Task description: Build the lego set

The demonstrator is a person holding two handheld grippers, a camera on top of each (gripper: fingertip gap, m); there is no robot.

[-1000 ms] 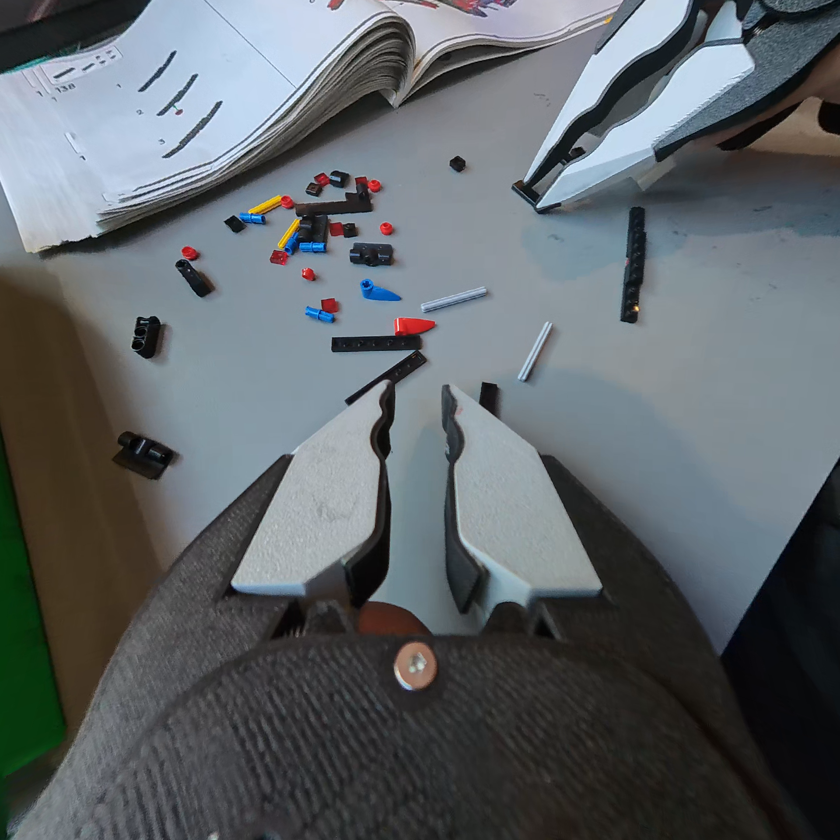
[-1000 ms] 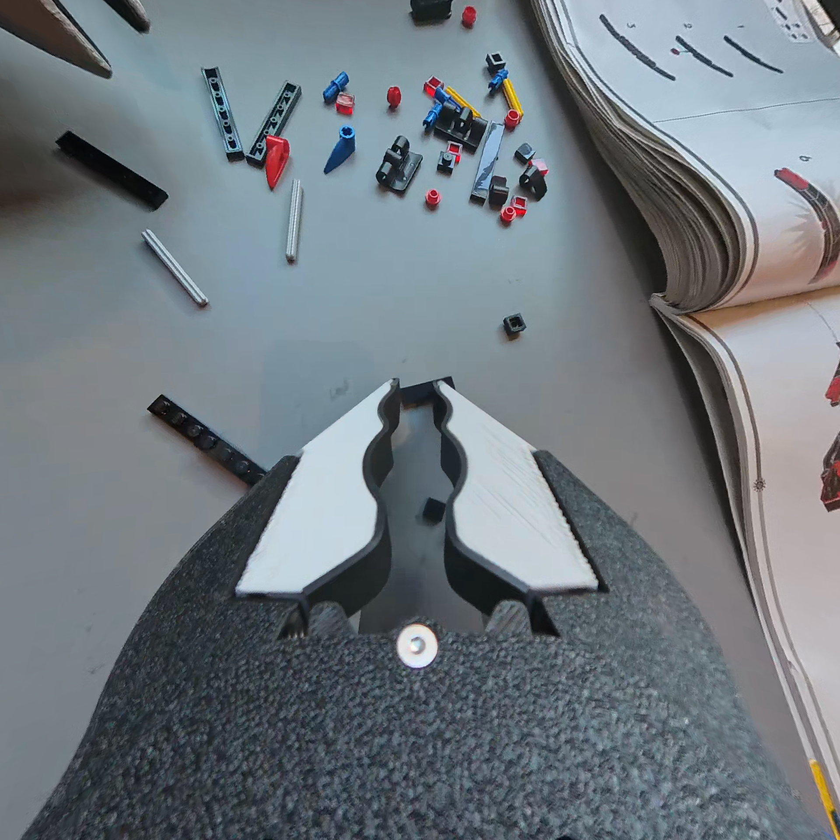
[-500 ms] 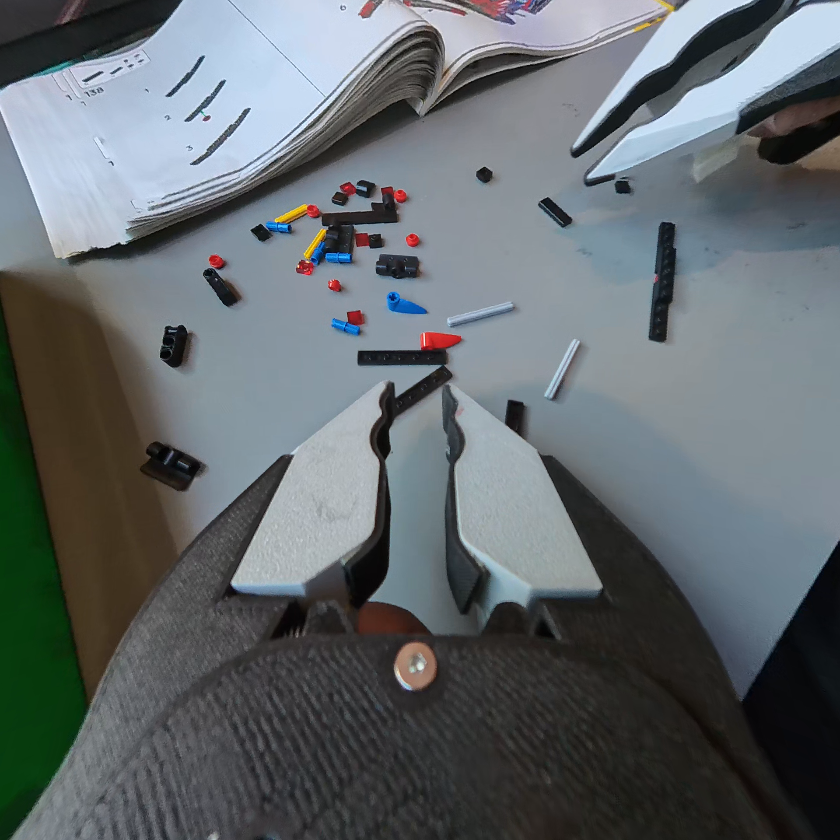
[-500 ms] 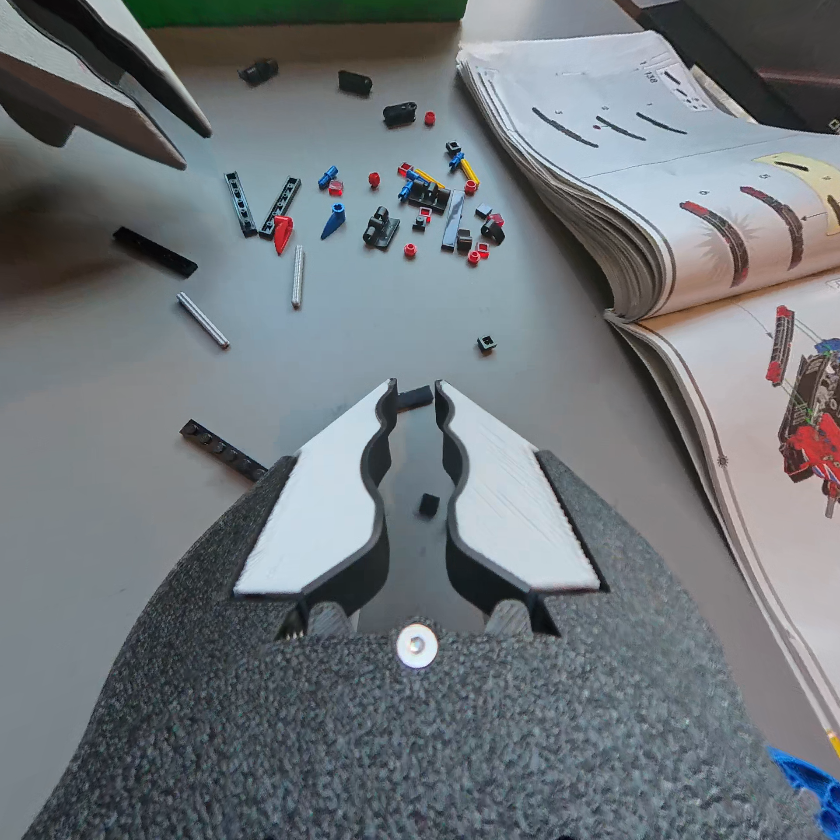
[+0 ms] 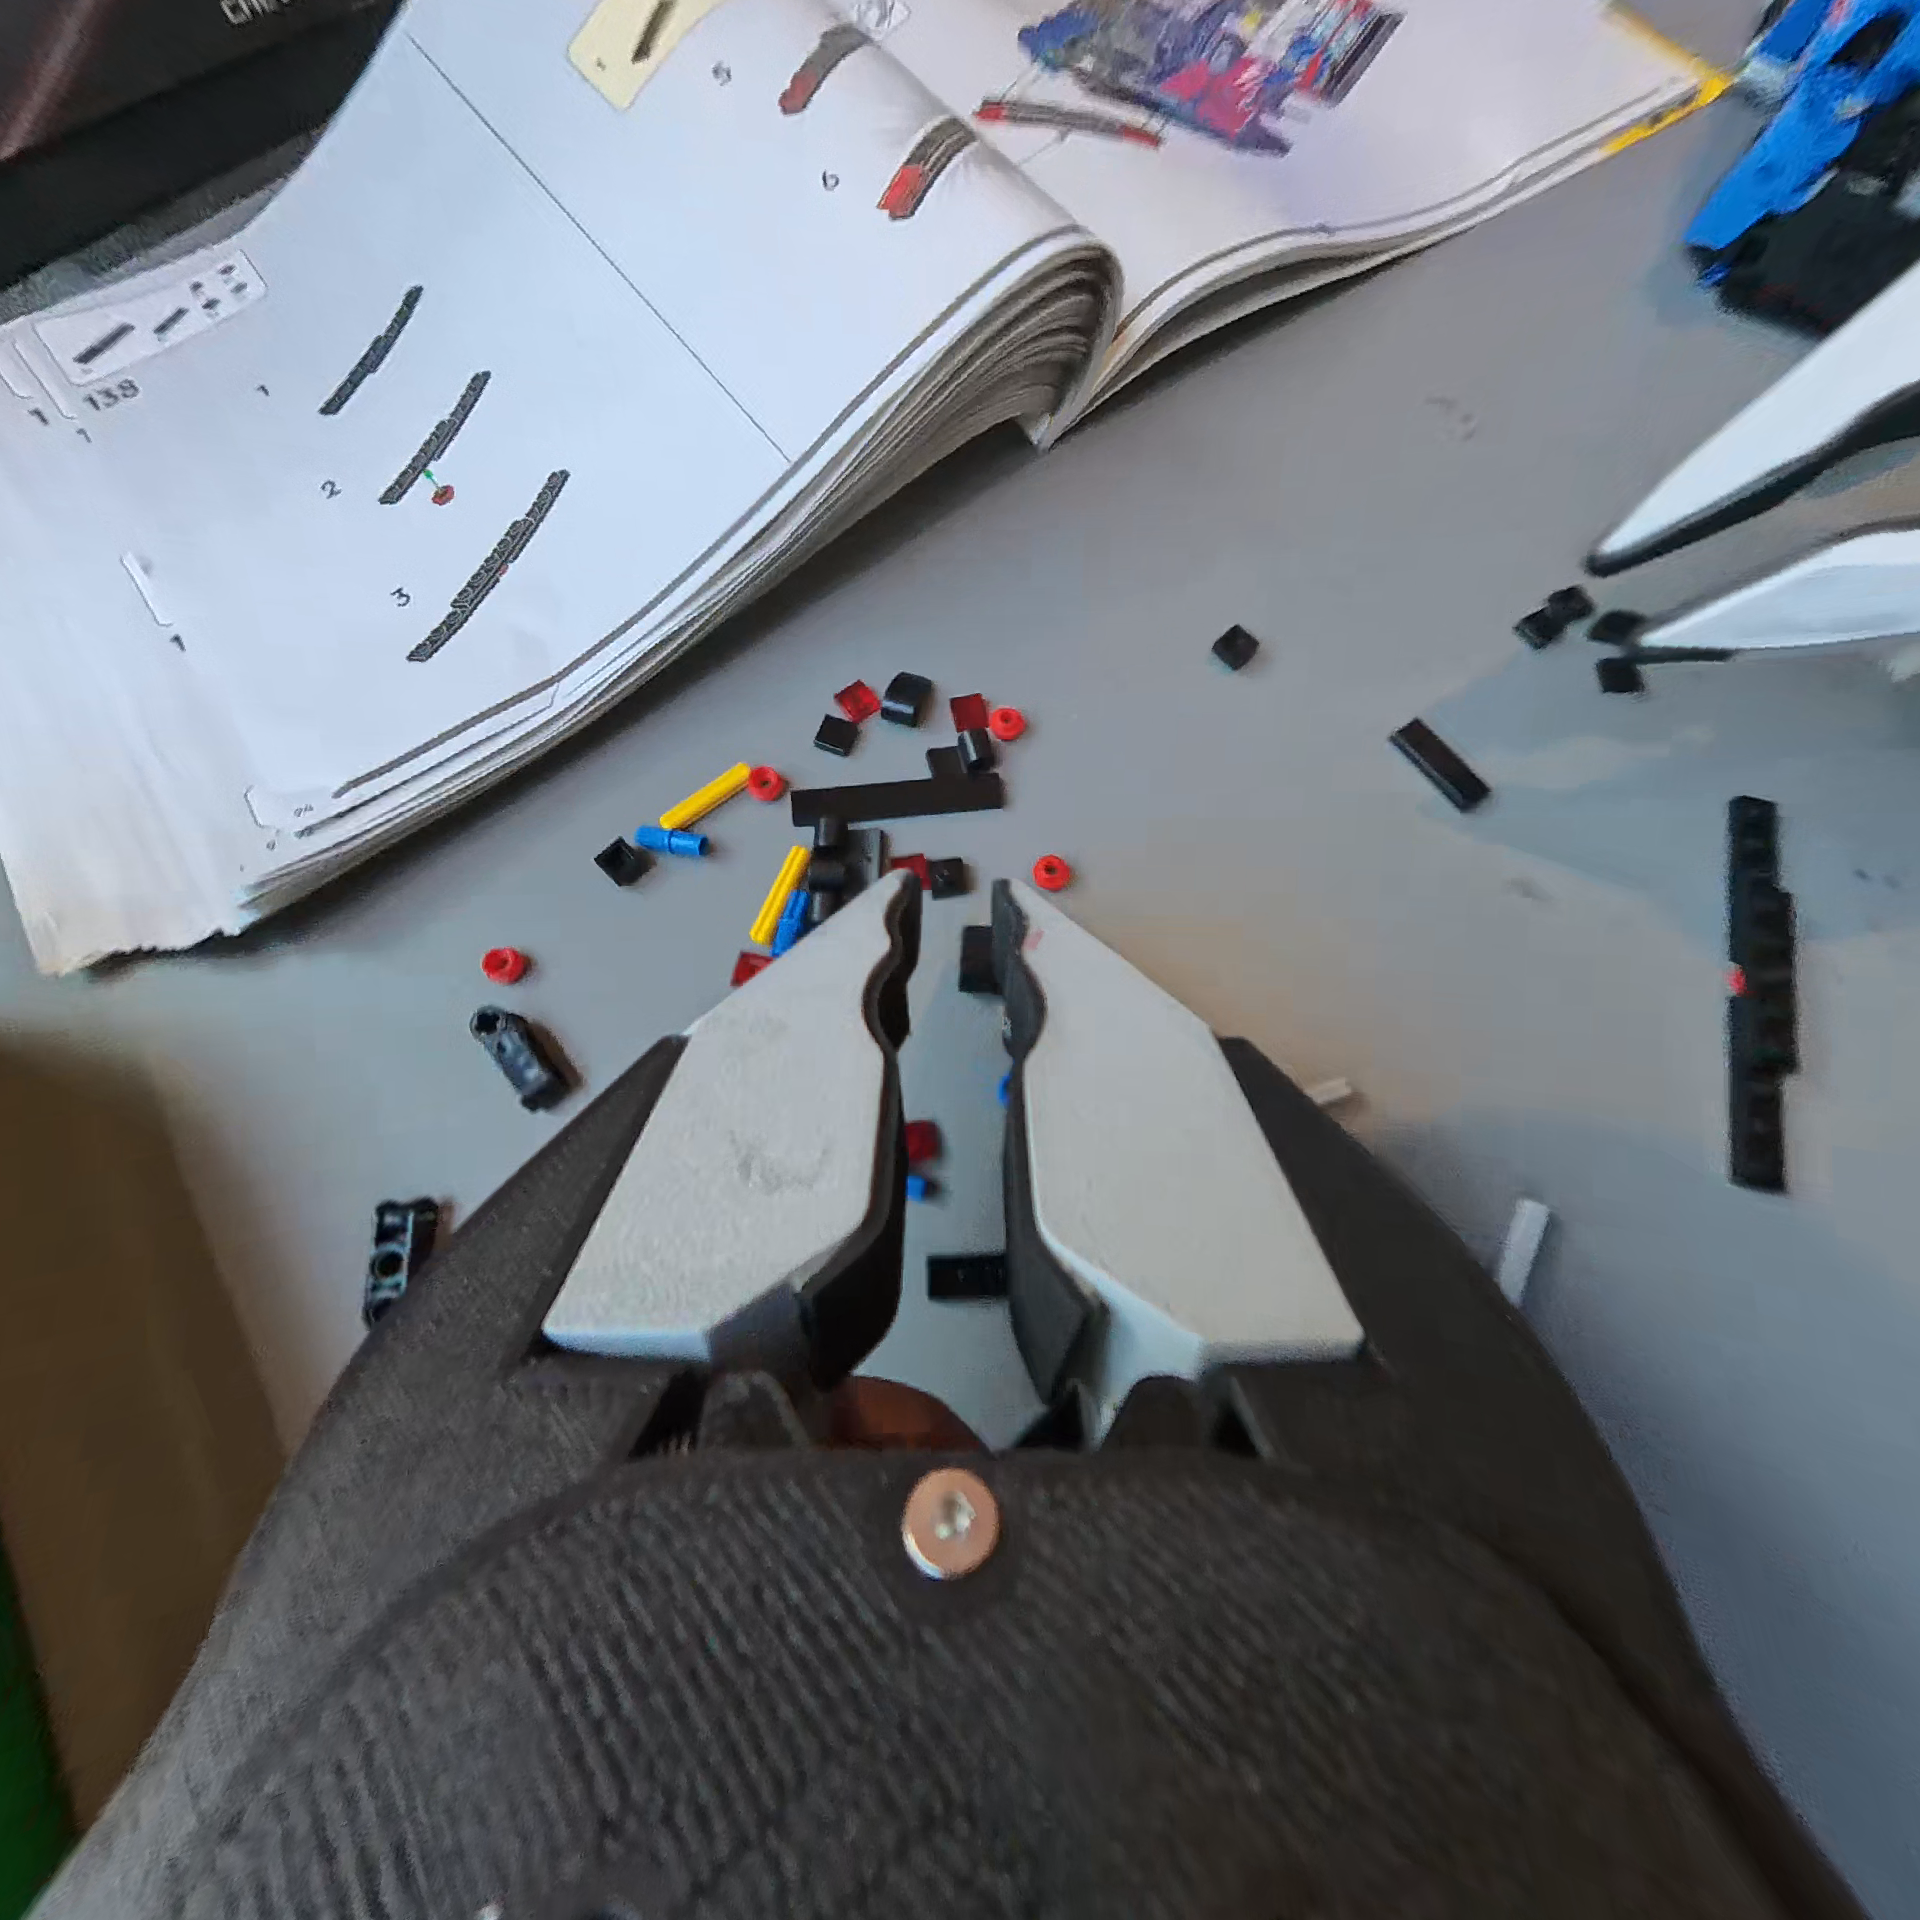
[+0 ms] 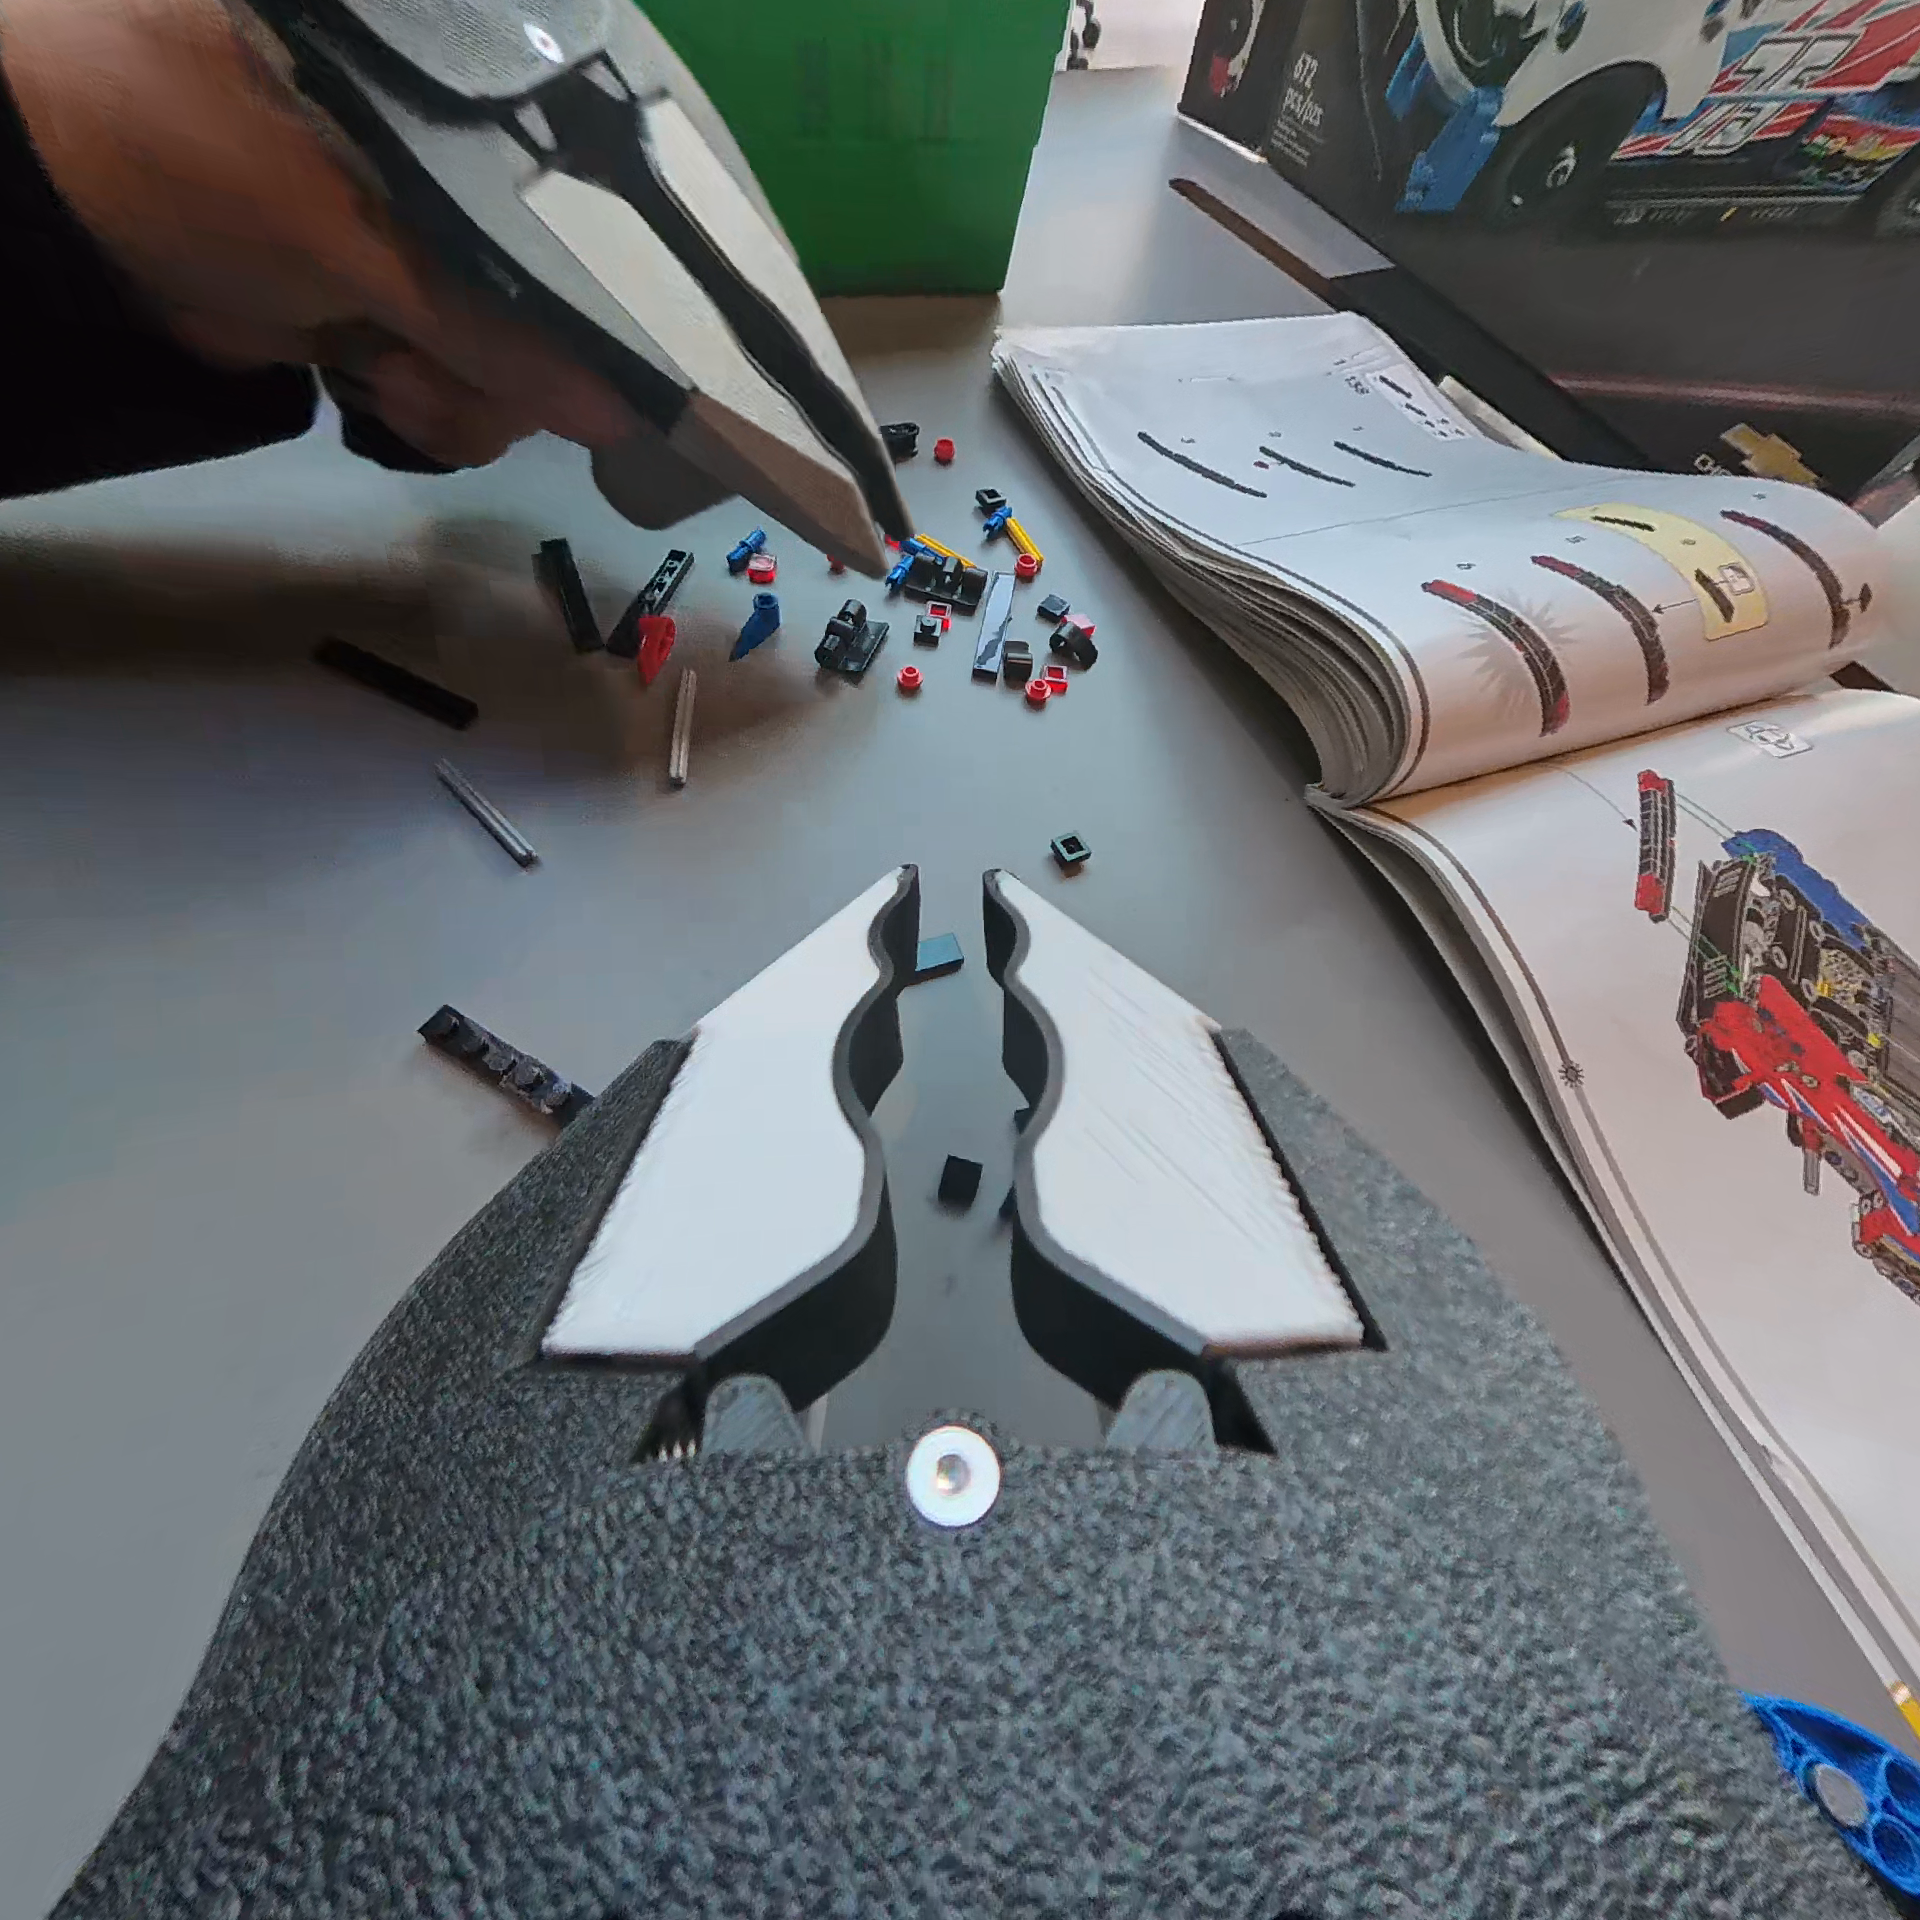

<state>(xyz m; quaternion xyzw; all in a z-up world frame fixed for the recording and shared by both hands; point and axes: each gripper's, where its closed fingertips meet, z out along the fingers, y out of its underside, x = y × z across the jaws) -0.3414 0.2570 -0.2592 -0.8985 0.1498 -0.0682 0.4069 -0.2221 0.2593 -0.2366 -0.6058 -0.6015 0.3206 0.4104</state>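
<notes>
Loose lego pieces (image 5: 883,800) in black, red, blue and yellow lie in a pile on the grey table (image 5: 1247,1039). My left gripper (image 5: 951,894) is open and empty, its tips low over the near side of that pile; it also shows in the right wrist view (image 6: 878,545). My right gripper (image 6: 951,883) is open and empty above a small black tile (image 6: 938,951) that lies on the table between its tips. It shows at the right edge of the left wrist view (image 5: 1766,551). A long black plate (image 5: 1758,987) lies to the right.
An open instruction booklet (image 6: 1455,582) lies along the far side. A green bin (image 6: 894,135) and the set's box (image 6: 1558,104) stand behind. Two grey axles (image 6: 681,738) lie left of centre. A partly built blue model (image 5: 1818,156) sits at the far right. The gap from one gripper's tips to the other's is roughly 12 cm. Measured from the fingertips, the long black plate (image 5: 1758,987) is 8 cm or so from the right gripper and 15 cm from the left.
My left gripper has moved forward over the pile of pieces. My right gripper has let go of the small black tile and drawn back and up from it.
</notes>
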